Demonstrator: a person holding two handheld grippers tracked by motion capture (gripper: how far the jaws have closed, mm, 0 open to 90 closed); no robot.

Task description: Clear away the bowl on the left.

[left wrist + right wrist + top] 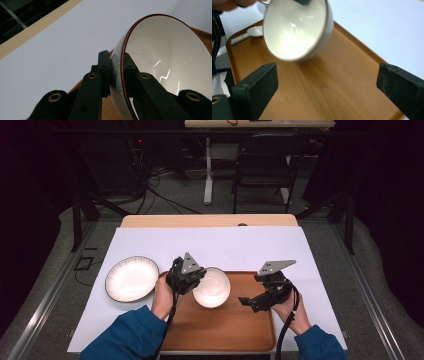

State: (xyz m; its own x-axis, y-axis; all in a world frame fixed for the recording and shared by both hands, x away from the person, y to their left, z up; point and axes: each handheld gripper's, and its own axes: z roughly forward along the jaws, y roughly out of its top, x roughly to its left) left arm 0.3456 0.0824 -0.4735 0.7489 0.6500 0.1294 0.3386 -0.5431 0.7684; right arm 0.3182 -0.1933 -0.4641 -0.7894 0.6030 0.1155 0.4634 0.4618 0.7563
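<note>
One empty white bowl [212,287] tilted over tray [225,330], rim pinched by left gripper [117,75]; right gripper [327,82] agape.

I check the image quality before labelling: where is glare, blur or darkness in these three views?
High view: dark surroundings, and the bowl and plate glare white. Left gripper view: thin light streaks inside the bowl; the near black jaws are soft. Right gripper view: a bright patch in the tilted bowl, over the tray.
</note>
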